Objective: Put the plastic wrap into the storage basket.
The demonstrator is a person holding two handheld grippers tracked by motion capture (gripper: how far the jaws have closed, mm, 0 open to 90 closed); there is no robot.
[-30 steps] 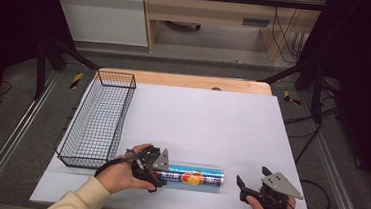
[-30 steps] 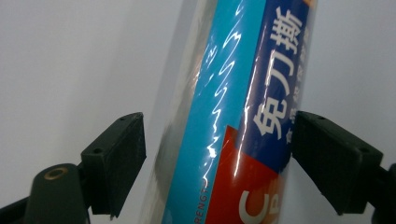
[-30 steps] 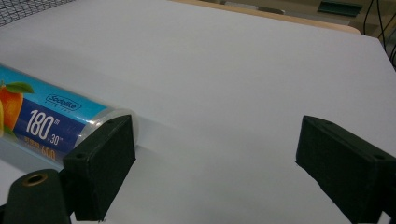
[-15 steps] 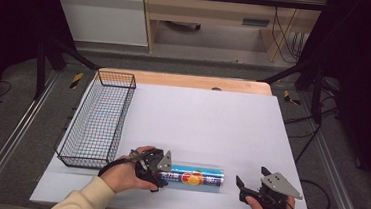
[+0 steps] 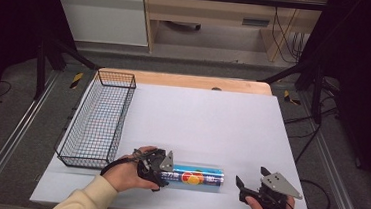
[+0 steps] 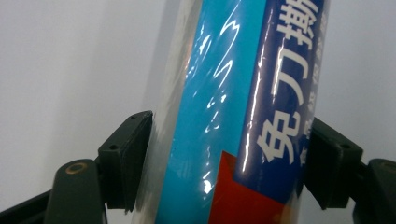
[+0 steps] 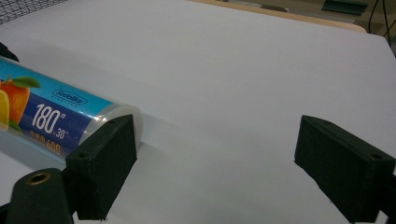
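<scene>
White tabletop (image 5: 212, 121), near edge: your left gripper (image 5: 160, 170) has just been closing and its pads now clamp the left end of the plastic-wrap roll (image 5: 195, 177), which lies flat. Right gripper (image 5: 252, 182) sits wide open just beside the roll's right end. Wire basket (image 5: 98, 120) is farther back left.

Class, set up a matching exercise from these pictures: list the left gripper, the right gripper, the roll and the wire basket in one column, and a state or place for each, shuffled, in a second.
1. left gripper
2. right gripper
3. roll
4. wire basket

A. stands at the table's left edge
B. jaws apart, nothing between them
C. lies on its side near the front edge
D. jaws closed on a blue cylinder

Pairs: 1-D, 2-B, 3-C, 4-A
</scene>
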